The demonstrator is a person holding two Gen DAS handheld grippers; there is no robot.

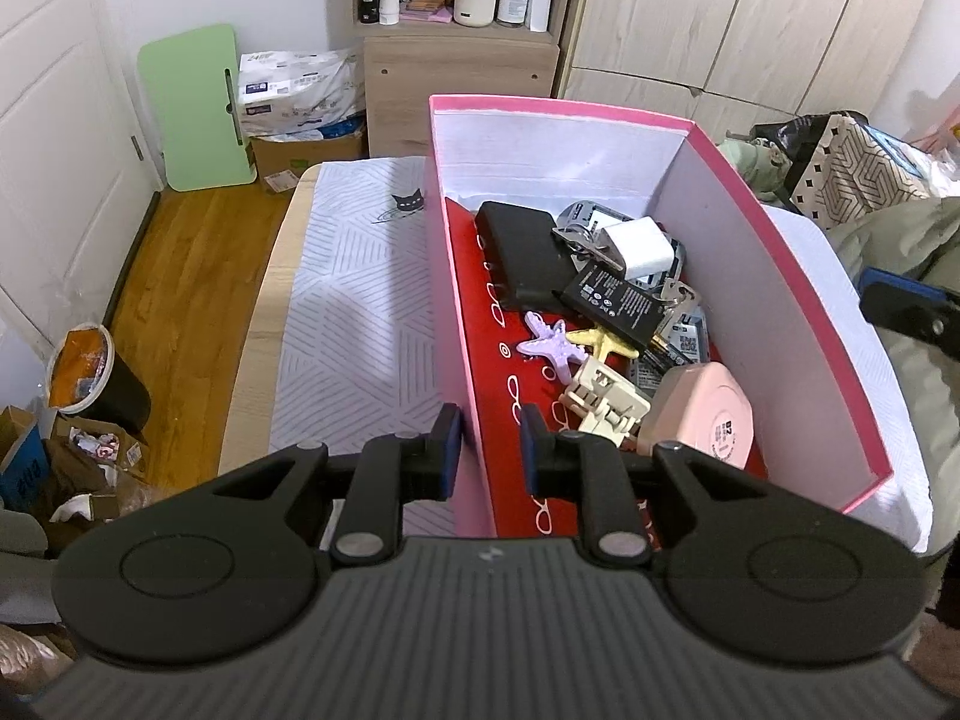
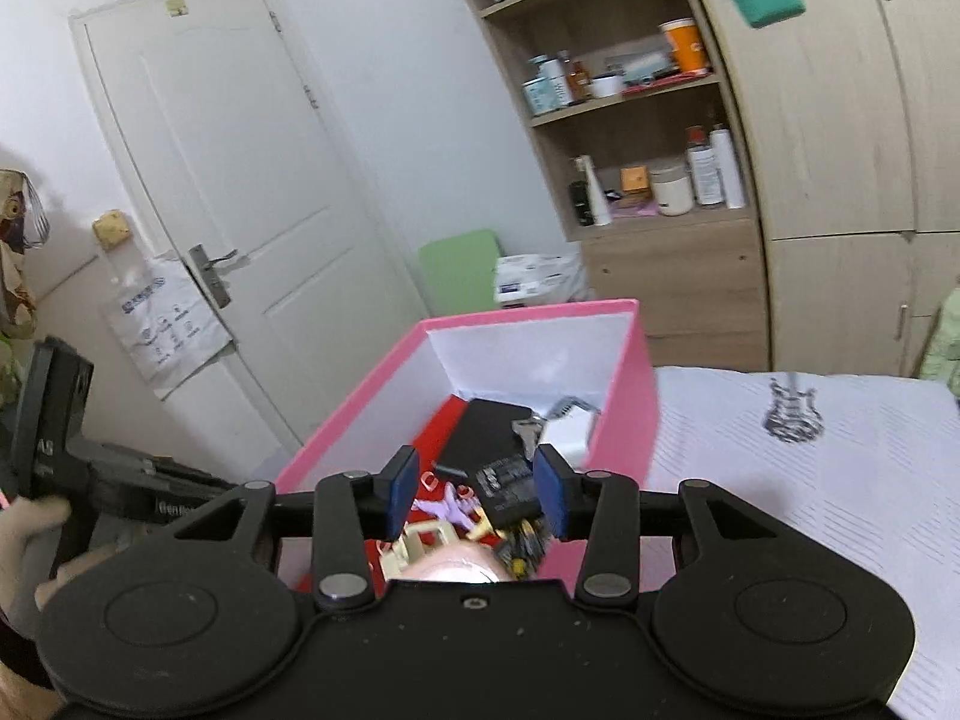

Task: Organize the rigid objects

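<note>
A pink box (image 1: pixel 798 294) with white inner walls and a red floor stands on the bed. It holds a black case (image 1: pixel 525 252), a white charger (image 1: pixel 639 249), a black battery (image 1: pixel 618 303), keys, a purple star clip (image 1: pixel 552 345), a yellow star clip (image 1: pixel 603 341), a beige claw clip (image 1: pixel 603 399) and a pink round case (image 1: pixel 714 414). My left gripper (image 1: pixel 491 450) straddles the box's near left wall, jaws a little apart. My right gripper (image 2: pixel 475 491) is open and empty above the box (image 2: pixel 624 384), over the same pile.
The bed has a white patterned sheet (image 1: pixel 354 324). A wooden floor, a waste bin (image 1: pixel 96 378) and cardboard lie to the left. A shelf unit (image 1: pixel 462 54) and wardrobes stand behind. Bags and clothing (image 1: pixel 852 162) lie to the right of the box.
</note>
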